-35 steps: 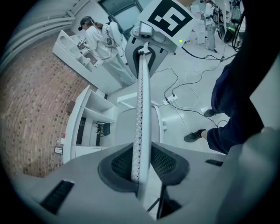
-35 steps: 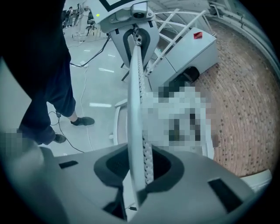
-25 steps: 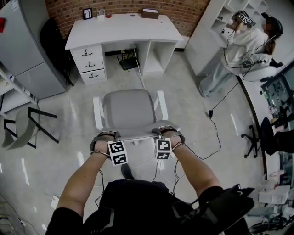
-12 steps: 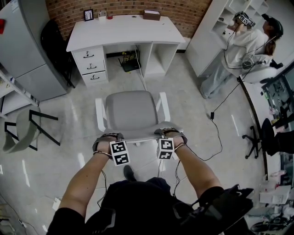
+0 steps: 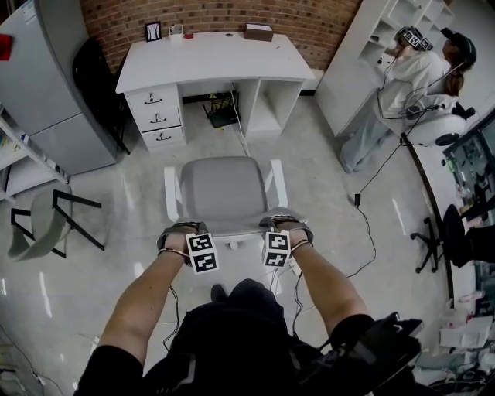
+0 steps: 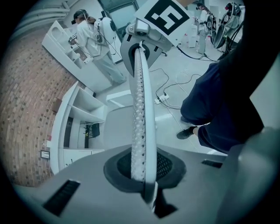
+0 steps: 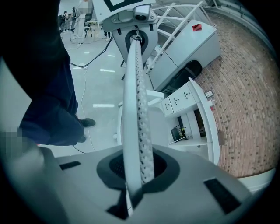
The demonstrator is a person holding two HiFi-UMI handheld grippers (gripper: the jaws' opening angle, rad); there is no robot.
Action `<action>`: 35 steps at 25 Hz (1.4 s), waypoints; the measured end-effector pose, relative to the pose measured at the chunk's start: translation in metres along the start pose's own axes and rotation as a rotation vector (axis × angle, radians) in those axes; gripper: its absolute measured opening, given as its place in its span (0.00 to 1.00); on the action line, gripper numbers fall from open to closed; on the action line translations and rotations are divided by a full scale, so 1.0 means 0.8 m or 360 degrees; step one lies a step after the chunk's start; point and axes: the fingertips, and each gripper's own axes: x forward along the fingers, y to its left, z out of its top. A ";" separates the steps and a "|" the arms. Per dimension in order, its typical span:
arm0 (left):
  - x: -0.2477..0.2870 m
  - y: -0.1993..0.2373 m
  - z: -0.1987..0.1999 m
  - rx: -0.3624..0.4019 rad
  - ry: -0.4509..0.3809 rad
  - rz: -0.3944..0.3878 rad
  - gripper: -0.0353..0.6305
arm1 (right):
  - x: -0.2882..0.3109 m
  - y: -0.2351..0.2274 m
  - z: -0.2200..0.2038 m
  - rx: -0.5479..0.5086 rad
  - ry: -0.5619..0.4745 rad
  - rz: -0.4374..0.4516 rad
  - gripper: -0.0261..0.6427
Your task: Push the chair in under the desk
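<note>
The chair point(image 5: 224, 189) at centre has a grey seat and white arms, and its back edge point(image 6: 139, 109) is white, dotted with rows of small dark holes. The desk point(image 5: 213, 58) at 12 o'clock is white against a red-brown brick wall point(image 5: 309, 15), the cabinet point(image 5: 46, 85) at 10 o'clock is grey, and the floor point(image 5: 332, 209) is pale glossy grey. The left gripper point(image 5: 180, 230) and right gripper point(image 5: 285, 223) carry black-and-white square markers, and the person's clothes point(image 5: 232, 340) at 6 o'clock are dark navy.
</note>
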 end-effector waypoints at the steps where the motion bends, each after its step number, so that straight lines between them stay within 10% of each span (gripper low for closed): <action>1: 0.000 0.003 -0.001 -0.0003 0.0004 -0.0009 0.09 | 0.001 -0.003 0.000 0.0000 0.0000 0.0001 0.08; 35: 0.054 0.150 -0.005 -0.0142 0.0046 -0.0028 0.09 | 0.076 -0.146 -0.018 -0.0041 -0.0017 0.0072 0.08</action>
